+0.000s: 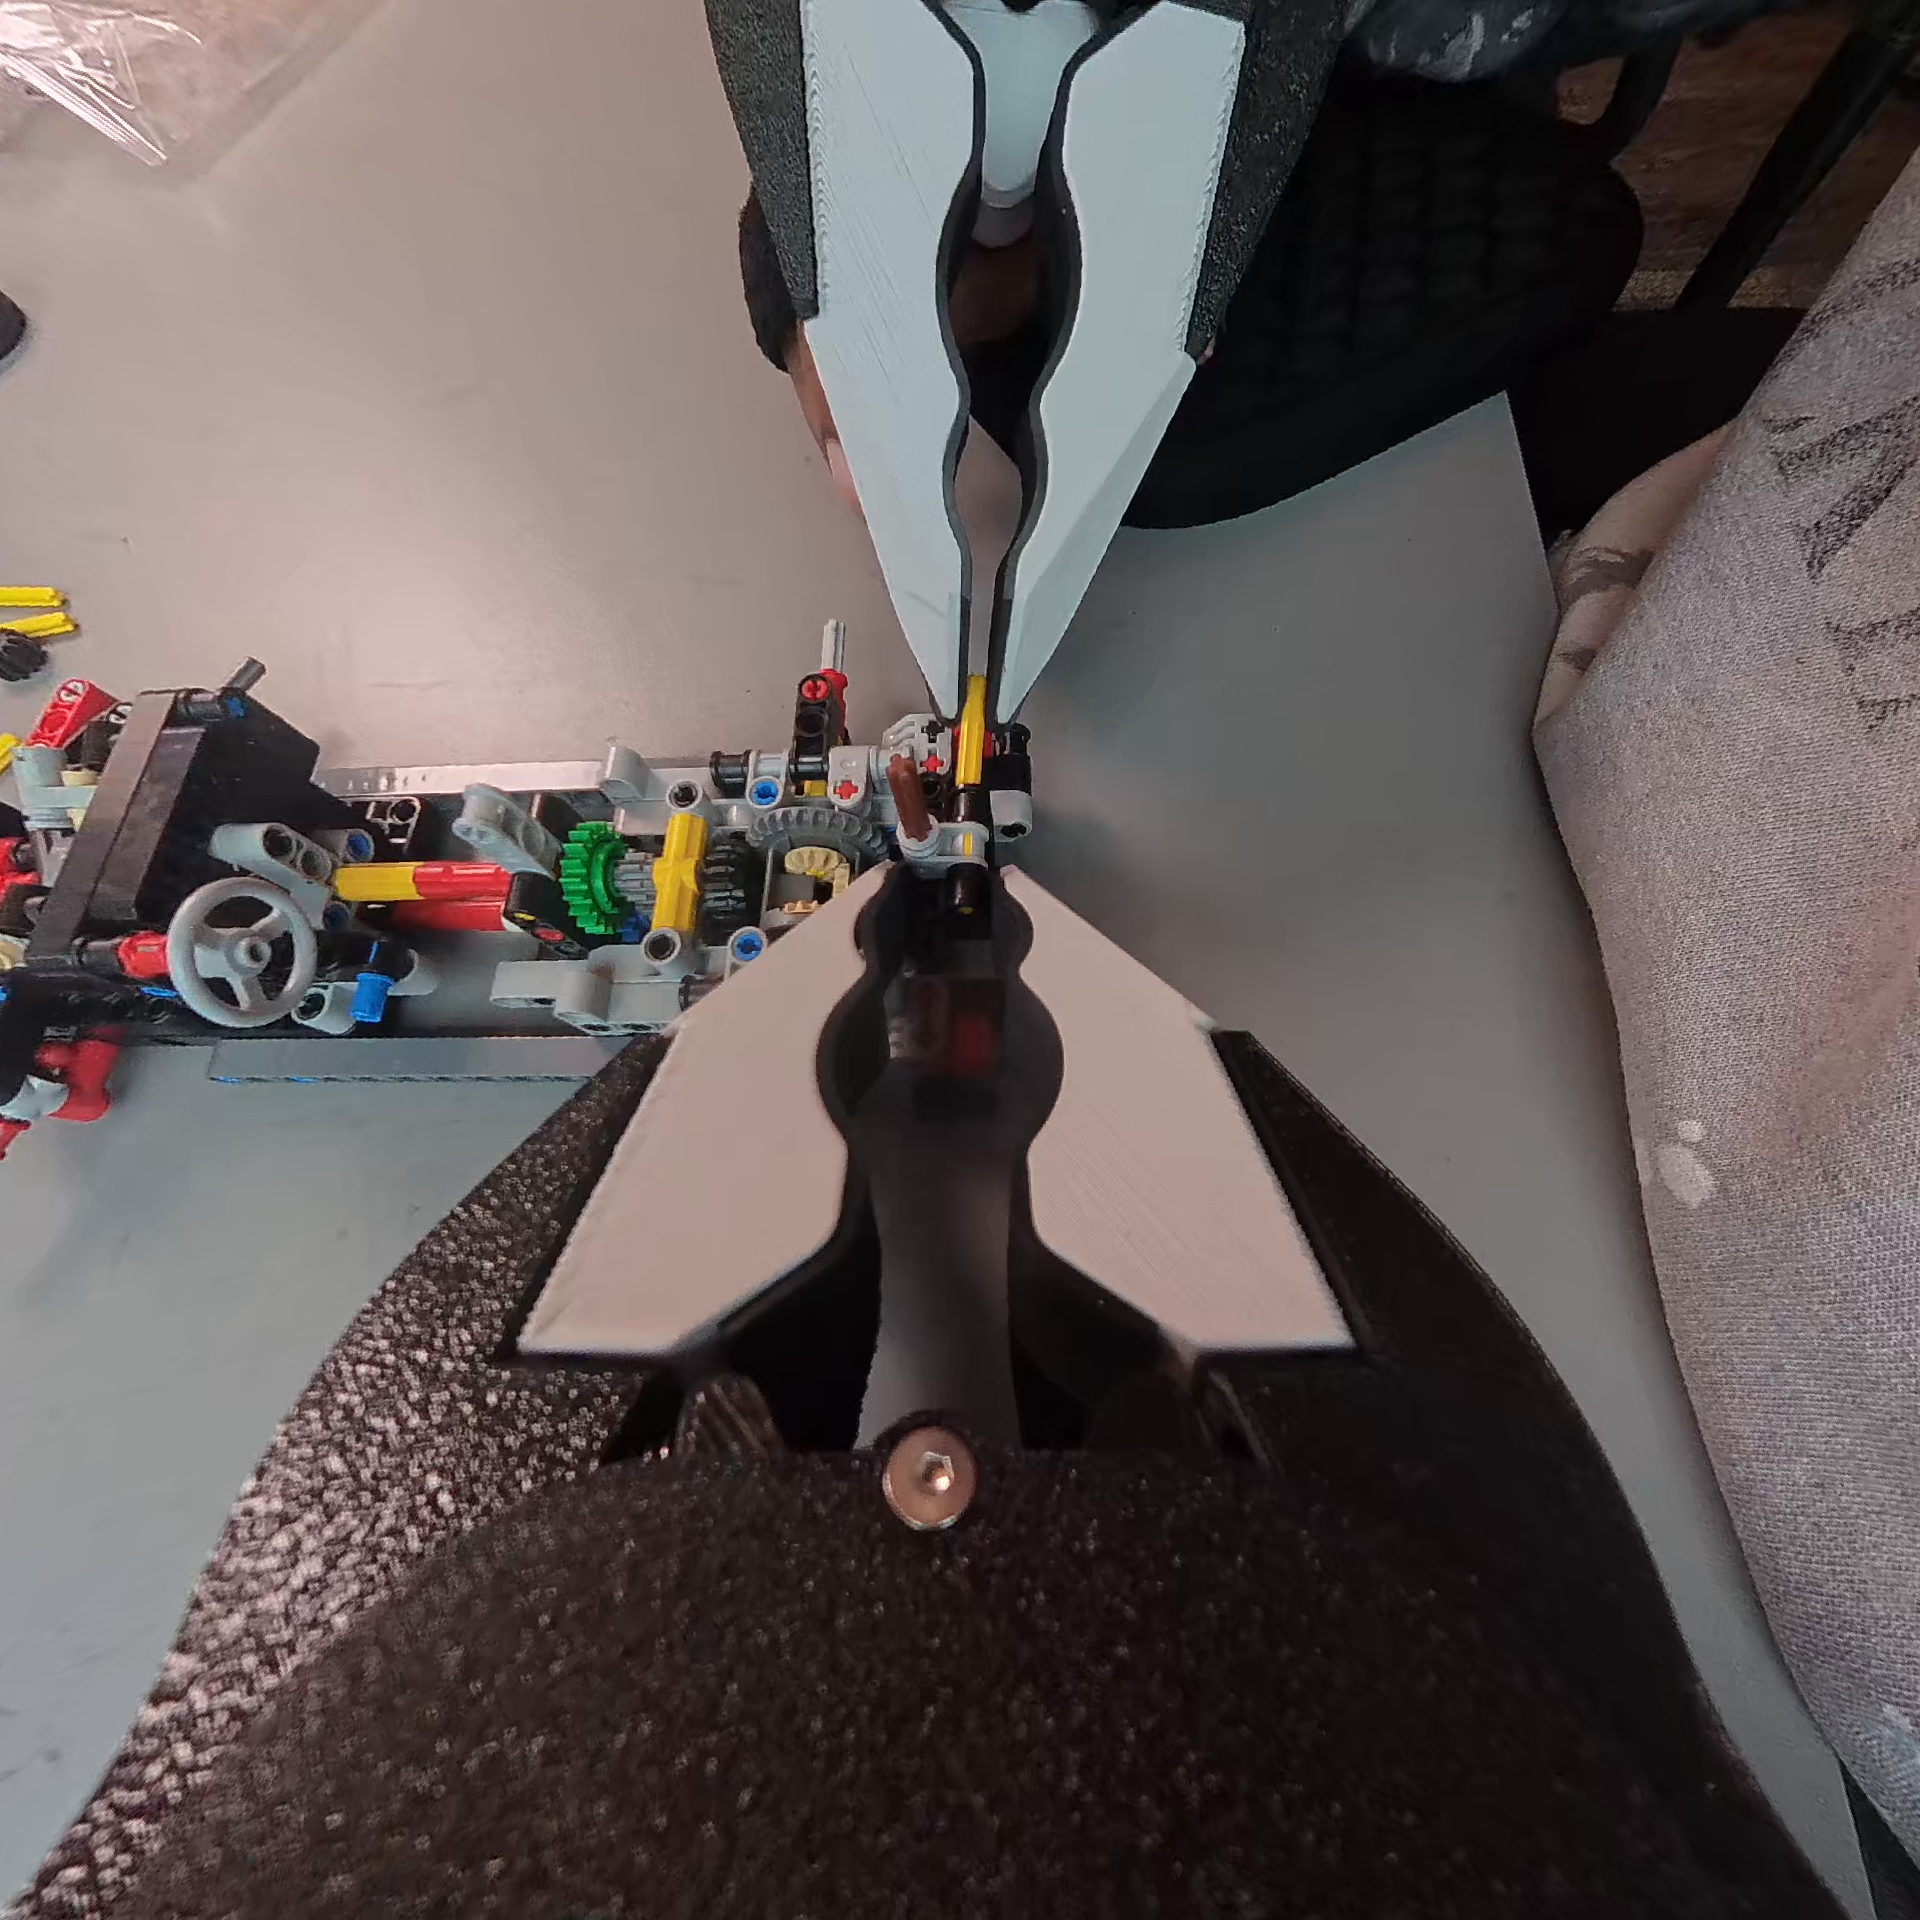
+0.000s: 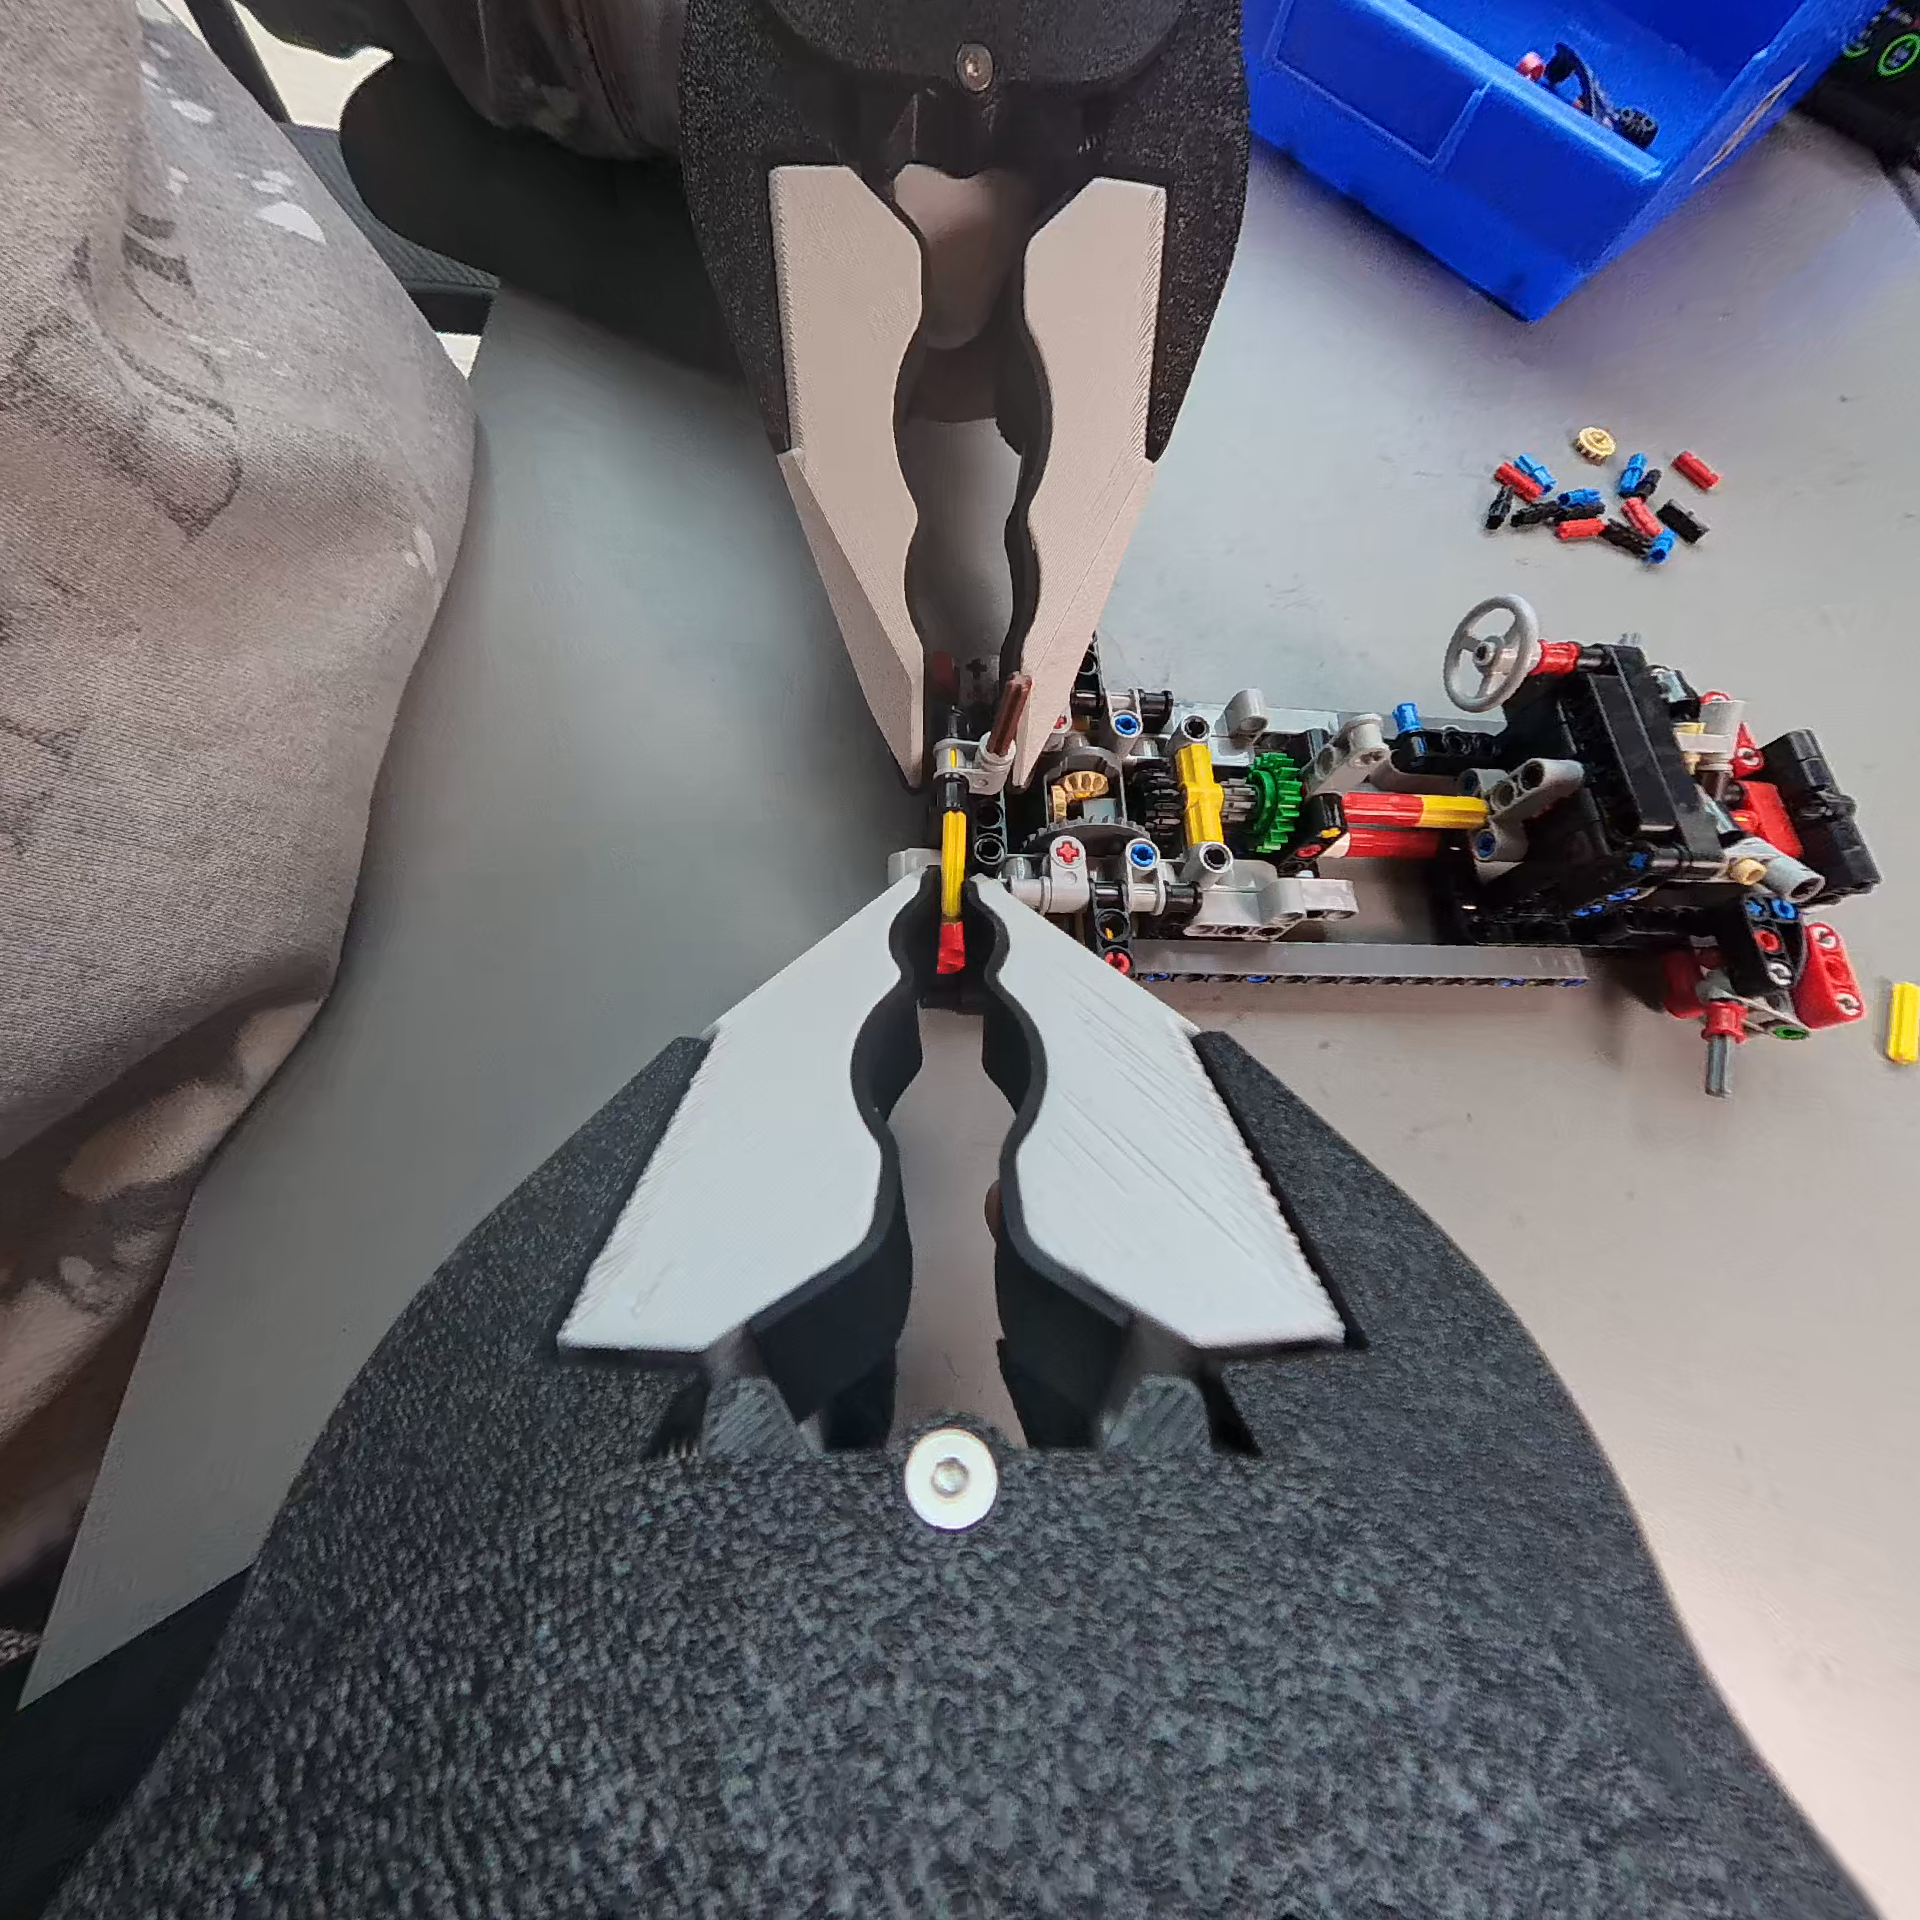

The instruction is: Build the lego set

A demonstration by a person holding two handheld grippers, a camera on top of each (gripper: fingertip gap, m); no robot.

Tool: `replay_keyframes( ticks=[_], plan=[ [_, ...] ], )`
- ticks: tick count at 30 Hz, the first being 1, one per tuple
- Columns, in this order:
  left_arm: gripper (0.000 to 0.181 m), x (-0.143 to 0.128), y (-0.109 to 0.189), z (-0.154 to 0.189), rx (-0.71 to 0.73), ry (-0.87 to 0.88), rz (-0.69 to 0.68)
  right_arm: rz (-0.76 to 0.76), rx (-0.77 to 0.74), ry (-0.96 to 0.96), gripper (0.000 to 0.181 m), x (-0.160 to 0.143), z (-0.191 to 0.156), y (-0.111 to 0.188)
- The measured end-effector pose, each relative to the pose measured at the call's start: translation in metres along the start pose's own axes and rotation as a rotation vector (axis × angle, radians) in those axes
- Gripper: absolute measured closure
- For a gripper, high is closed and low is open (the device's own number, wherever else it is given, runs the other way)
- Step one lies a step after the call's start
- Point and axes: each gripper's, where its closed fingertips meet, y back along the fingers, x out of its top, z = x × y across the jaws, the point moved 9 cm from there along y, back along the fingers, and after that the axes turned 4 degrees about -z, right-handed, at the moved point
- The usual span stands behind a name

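Right now, by item:

Lego chassis [image 2: 1351,821]: a long, part-built frame lying flat on the grey table [image 2: 1558,1299], with a green gear [image 2: 1273,802], a yellow cross connector, a red and yellow shaft and a grey steering wheel [image 2: 1493,652] on it. Both tongs meet at one end of it, close to the table's near edge.

Right gripper [image 2: 948,914]: clenched on a thin yellow axle [image 2: 952,847] with a red tip, which stands in the end of the chassis; the tips pinch the axle just above its red end.

Left gripper [image 1: 940,883]: fingers drawn in around the black and grey end block of the chassis, beside a brown pin [image 1: 912,800]. Its hold looks tight, though the contact itself is partly hidden.

Blue bin [image 2: 1507,135]: an open plastic tray at the far corner of the table in the right wrist view, well apart from the chassis; a few small red, blue and black parts lie in its far compartment, and the nearer compartment's contents cannot be seen.

Loose pins [image 2: 1605,504]: a small scatter of red, blue and black connectors with one tan gear, on the bare table between bin and chassis.

Yellow pieces [image 1: 36,613]: two short ones on the table past the far end of the chassis.

Plastic bag [image 1: 104,73]: clear, crumpled, at the table's far corner in the left wrist view; nothing can be made out inside it.
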Motion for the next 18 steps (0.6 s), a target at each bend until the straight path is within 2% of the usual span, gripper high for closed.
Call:
replay_keyframes(
  ticks=[10, 18],
  plan=[
    [0.168, 0.000, 0.000, -0.001, -0.020, 0.010, 0.001, -0.002, -0.021, 0.042, 0.181, 0.000, -0.004, -0.001],
    [0.168, -0.001, 0.001, -0.004, -0.072, 0.038, 0.003, -0.006, -0.142, 0.197, 0.181, -0.001, -0.014, -0.003]
  ],
)
